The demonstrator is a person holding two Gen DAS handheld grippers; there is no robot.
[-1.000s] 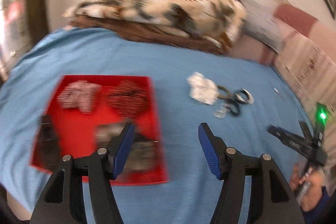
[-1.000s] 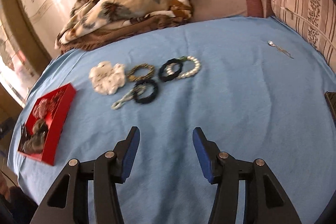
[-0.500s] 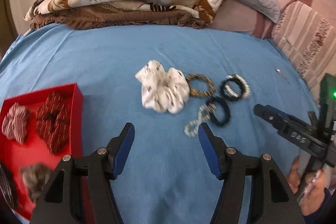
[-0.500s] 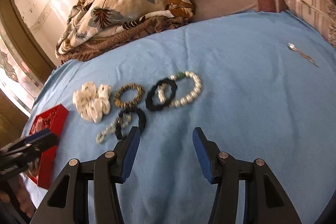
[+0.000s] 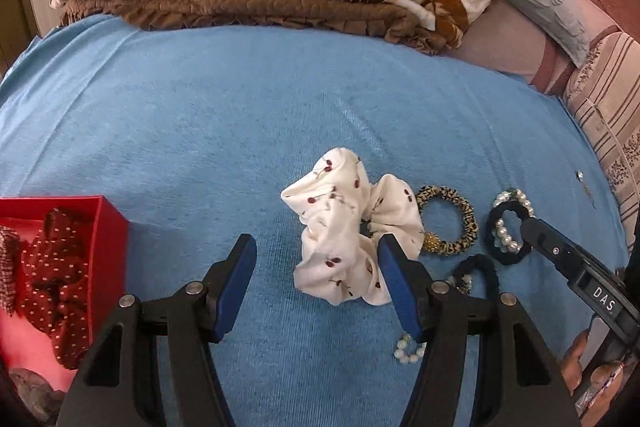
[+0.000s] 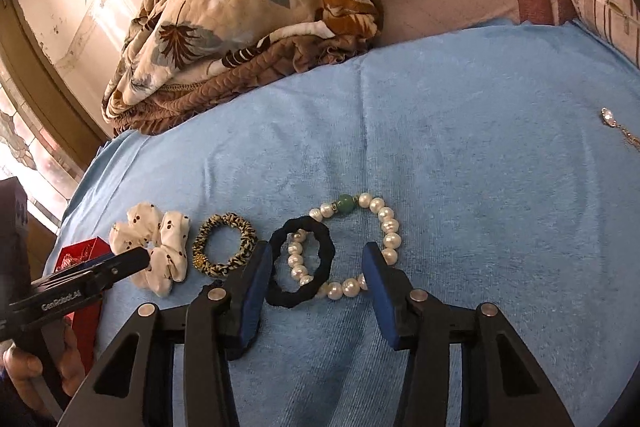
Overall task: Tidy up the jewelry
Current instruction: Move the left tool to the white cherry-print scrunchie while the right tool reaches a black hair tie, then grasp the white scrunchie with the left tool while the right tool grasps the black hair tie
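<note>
My left tool [image 5: 316, 287] hangs over the blue bed cover [image 5: 240, 131], pads apart, nothing clamped; the white cherry-print scrunchie [image 5: 344, 239] lies between its tips, right pad just at its edge. The red box [image 5: 108, 227] sits left of it, holding a dark red dotted scrunchie [image 5: 52, 267]. Right of the white one: leopard-print hair tie [image 5: 448, 223]. My right tool [image 6: 316, 283] has jaws closing, not pressing anything yet; between them lie the black hair tie [image 6: 302, 267] and the pearl bracelet [image 6: 384, 227] with a green bead, overlapping each other. A small pendant [image 6: 610, 117] lies well apart near the right edge. Folded leaf-print blanket [image 6: 240, 7] at the back.
</note>
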